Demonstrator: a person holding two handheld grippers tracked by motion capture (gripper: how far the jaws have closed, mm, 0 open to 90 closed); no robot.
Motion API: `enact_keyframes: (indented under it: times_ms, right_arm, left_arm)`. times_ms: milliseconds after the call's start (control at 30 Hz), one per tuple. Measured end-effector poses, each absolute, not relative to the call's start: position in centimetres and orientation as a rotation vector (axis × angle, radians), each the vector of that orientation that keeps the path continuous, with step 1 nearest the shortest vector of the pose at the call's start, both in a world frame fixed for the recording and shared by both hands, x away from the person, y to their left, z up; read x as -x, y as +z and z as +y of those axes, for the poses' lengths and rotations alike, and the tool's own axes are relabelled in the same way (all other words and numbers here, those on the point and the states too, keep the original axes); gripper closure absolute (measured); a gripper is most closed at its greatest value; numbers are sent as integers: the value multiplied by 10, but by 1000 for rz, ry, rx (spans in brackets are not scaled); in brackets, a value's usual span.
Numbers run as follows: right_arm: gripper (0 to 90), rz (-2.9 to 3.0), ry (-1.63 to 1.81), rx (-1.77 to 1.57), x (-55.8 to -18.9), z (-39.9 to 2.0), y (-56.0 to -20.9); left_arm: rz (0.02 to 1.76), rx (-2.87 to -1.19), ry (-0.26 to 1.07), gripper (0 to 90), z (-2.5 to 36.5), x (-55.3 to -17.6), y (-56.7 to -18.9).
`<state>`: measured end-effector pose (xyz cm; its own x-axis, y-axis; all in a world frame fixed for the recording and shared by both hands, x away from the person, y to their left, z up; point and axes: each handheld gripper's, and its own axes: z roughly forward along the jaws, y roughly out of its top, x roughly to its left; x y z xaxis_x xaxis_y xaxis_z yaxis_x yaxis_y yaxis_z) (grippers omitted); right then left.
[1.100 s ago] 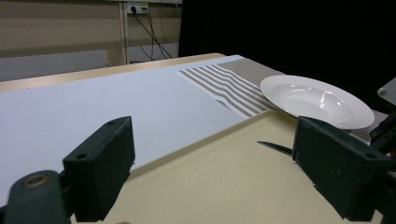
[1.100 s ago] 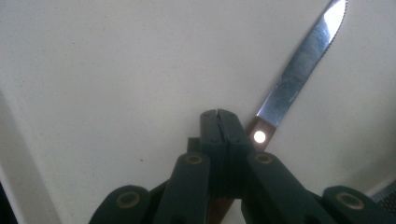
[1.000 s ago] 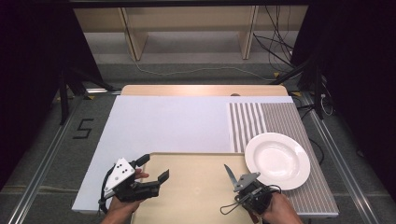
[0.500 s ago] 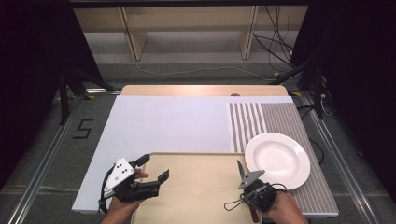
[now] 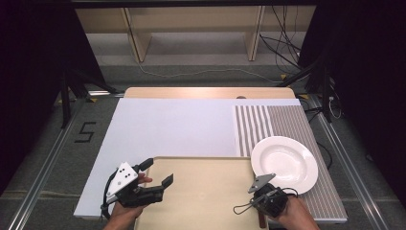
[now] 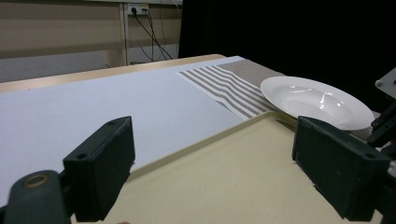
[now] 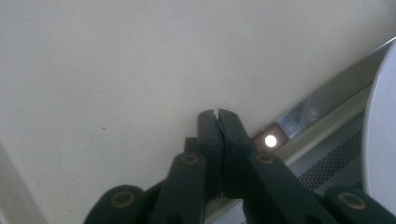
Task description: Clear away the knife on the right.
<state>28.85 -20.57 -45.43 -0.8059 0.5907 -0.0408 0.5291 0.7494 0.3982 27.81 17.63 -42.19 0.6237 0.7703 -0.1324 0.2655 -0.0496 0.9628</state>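
Wooden table [image 5: 206,92] at the bottom of it all, with a bare strip along its far edge. Over most of it, a white sheet [image 5: 177,127], wide and free across its far and left parts. On the near side, a cream tray [image 5: 206,191] with a low raised rim, its broad flat middle bare between the two hands. To the right, a striped placemat [image 5: 282,120], its far half uncovered. On the placemat's near half, a white deep plate [image 5: 285,160], its rim reaching over the tray's right edge. At the tray's near left corner, the left gripper [image 5: 157,171], jaws spread wide and grasping nothing, level above the tray and aimed toward the plate. At the tray's near right edge, the right gripper [image 7: 217,114], jaws clenched together with nothing between them, tips pointing down just beside a knife [image 7: 294,119]. Knife lying inside the tray along the right rim, riveted brown handle nearest the jaw tips, blade running toward the plate.
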Motion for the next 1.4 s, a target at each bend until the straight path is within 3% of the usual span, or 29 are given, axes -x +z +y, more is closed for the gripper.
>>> enact_keyframes:
  times_ms: [200,233,767,1000,1400]
  right_arm:
    - [741,2727,703,-924,-290,-206,-446]
    - [685,2718,747,-926,-290,-207,-445]
    - [293,2592,1016,-1023,-293,-211,-432]
    - [215,2526,1145,-1036,-292,-215,-425]
    - [190,2392,1322,-1029,-290,-224,-415]
  left_arm:
    - [877,-1616,509,130,176,-278,-422]
    - [878,-1616,509,130,176,-278,-422]
    - [877,-1619,511,131,176,-278,-422]
    - [878,-1619,510,132,176,-279,-422]
    - [879,-1622,508,132,176,-279,-422]
